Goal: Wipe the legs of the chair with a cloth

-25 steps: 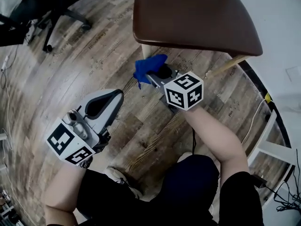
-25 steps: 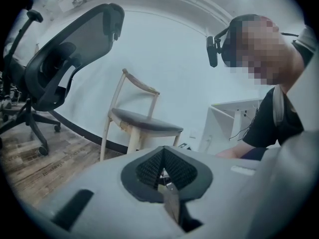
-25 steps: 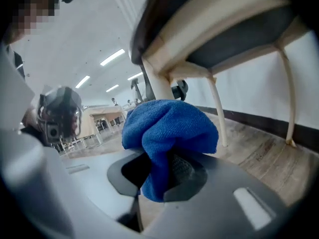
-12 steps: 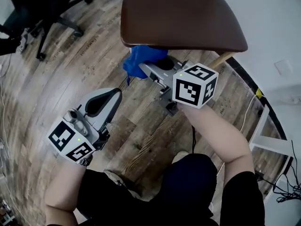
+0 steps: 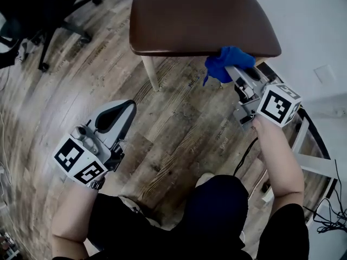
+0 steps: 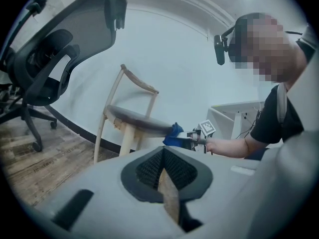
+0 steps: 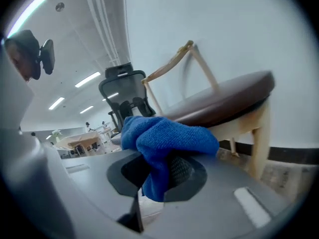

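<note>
Cloth (image 5: 227, 60) clamped in right gripper (image 5: 234, 70), up at chair (image 5: 200, 15) seat's front edge near a leg (image 7: 259, 141); left gripper (image 5: 116, 114) jaws closed, empty, low over floor (image 5: 179, 129)

Head view: we look steeply down from above the chair (image 5: 200, 15), with its seat at the top edge and the wooden floor (image 5: 179, 129) spread below it.
Left tool view: we sit low, along the left tool (image 6: 163, 171), and face sideways and slightly up at the chair from well off, with the white wall (image 6: 174, 68) behind it.
Right tool view: we ride the right tool (image 7: 158, 174), close to the seat edge, and tilt up past the cloth (image 7: 167, 136) towards the ceiling (image 7: 65, 39).
Shared: all three views hold the chair. The head view and the left tool view both catch the right tool and the cloth at the seat's edge.
</note>
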`<move>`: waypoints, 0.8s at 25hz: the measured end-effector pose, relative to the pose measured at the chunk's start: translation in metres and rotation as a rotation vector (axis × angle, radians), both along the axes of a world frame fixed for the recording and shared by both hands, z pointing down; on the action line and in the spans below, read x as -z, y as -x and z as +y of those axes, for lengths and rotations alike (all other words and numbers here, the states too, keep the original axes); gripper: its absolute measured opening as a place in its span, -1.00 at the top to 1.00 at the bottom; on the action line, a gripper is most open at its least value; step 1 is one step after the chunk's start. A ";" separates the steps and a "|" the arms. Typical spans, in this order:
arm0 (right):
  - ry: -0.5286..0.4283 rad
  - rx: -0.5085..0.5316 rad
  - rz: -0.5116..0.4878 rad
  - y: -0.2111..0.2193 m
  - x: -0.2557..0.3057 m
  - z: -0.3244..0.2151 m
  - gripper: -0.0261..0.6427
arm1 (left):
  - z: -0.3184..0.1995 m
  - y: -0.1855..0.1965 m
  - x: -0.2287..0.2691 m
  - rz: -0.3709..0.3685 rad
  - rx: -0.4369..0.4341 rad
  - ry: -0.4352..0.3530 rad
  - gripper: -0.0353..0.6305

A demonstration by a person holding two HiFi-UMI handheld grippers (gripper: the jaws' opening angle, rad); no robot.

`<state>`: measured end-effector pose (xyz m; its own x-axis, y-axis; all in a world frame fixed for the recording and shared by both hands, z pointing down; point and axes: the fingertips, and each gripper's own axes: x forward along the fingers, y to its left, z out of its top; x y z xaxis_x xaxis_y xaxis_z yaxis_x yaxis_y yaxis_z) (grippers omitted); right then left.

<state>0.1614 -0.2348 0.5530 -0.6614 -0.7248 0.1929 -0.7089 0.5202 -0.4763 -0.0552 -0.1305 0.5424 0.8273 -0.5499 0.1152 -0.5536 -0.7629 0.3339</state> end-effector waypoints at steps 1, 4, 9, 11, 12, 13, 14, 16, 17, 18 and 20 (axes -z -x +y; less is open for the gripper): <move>0.005 -0.043 0.011 -0.020 0.000 -0.001 0.72 | 0.000 0.000 0.000 0.005 0.003 0.002 0.89; 0.022 -0.184 0.036 -0.080 0.000 -0.007 0.72 | -0.001 -0.004 0.000 0.008 -0.001 -0.001 0.89; 0.057 -0.280 -0.023 -0.140 -0.003 -0.014 0.72 | -0.003 -0.013 -0.005 -0.004 -0.019 0.004 0.89; 0.052 -0.292 0.012 -0.145 -0.006 -0.014 0.72 | -0.004 -0.015 -0.007 -0.008 -0.019 0.008 0.89; 0.053 -0.303 0.021 -0.147 -0.009 -0.014 0.72 | -0.004 -0.015 -0.007 -0.010 -0.019 0.011 0.89; 0.055 -0.313 0.025 -0.148 -0.012 -0.014 0.72 | -0.004 -0.016 -0.008 -0.012 -0.019 0.014 0.89; 0.057 -0.319 0.028 -0.149 -0.016 -0.014 0.72 | -0.004 -0.017 -0.009 -0.014 -0.019 0.017 0.89; 0.070 -0.335 0.029 -0.152 -0.026 -0.014 0.72 | -0.003 -0.018 -0.011 -0.018 -0.019 0.022 0.89; 0.077 -0.337 0.024 -0.152 -0.033 -0.014 0.72 | -0.003 -0.018 -0.012 -0.022 -0.017 0.024 0.89; 0.078 -0.329 0.018 -0.151 -0.041 -0.015 0.72 | -0.004 -0.018 -0.013 -0.027 -0.014 0.025 0.89; 0.083 -0.317 0.025 -0.148 -0.060 -0.017 0.72 | -0.004 -0.016 -0.015 -0.036 -0.006 0.030 0.89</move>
<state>0.3095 -0.2519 0.6125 -0.3998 -0.8750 0.2731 -0.8412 0.2318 -0.4886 -0.0388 -0.1346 0.5574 0.8257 -0.5405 0.1615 -0.5609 -0.7563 0.3368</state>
